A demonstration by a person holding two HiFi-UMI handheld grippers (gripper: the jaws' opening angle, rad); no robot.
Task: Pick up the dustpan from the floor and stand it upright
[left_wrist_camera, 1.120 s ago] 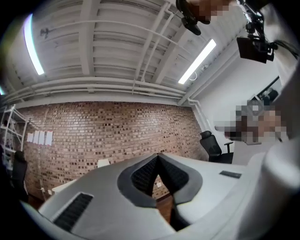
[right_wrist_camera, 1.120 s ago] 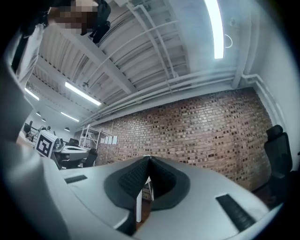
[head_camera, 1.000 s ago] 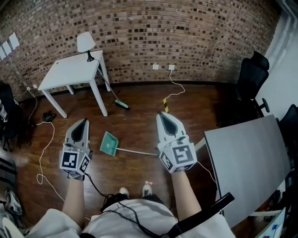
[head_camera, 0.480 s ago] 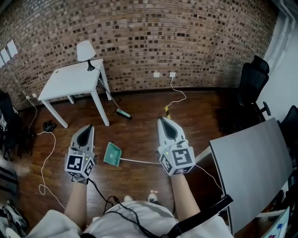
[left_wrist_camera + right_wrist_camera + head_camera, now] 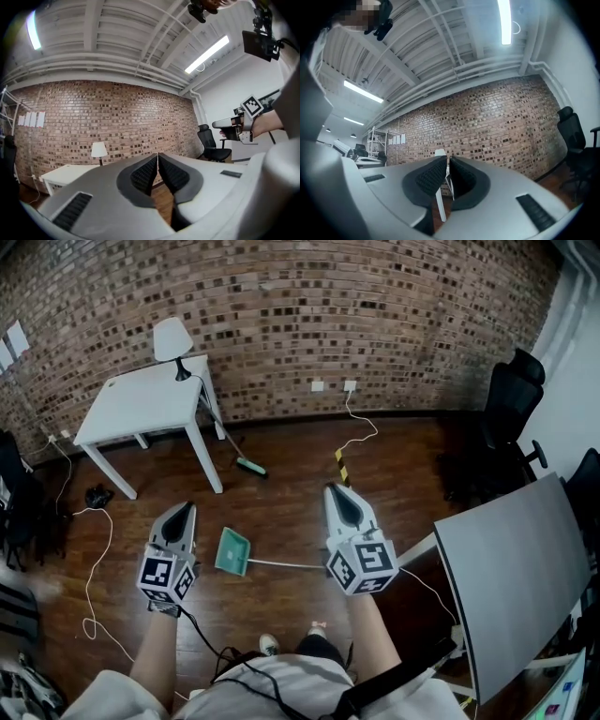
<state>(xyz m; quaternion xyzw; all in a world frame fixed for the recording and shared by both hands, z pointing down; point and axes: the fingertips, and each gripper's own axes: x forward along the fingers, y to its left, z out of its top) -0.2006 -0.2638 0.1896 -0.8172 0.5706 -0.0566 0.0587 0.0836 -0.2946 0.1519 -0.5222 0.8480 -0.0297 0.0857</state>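
The dustpan lies flat on the wood floor, between my two tools as I look down. Its green pan is toward the left, and its pale handle runs right until my right tool covers the end. I hold both tools level above it and apart from it, pointing at the far brick wall. My left tool is clenched, its tips meeting with nothing between them. My right tool's jaws have just been opening and stand a slit apart, empty. Far left stands a white desk with a lamp on it, and a green-headed broom leans by its leg.
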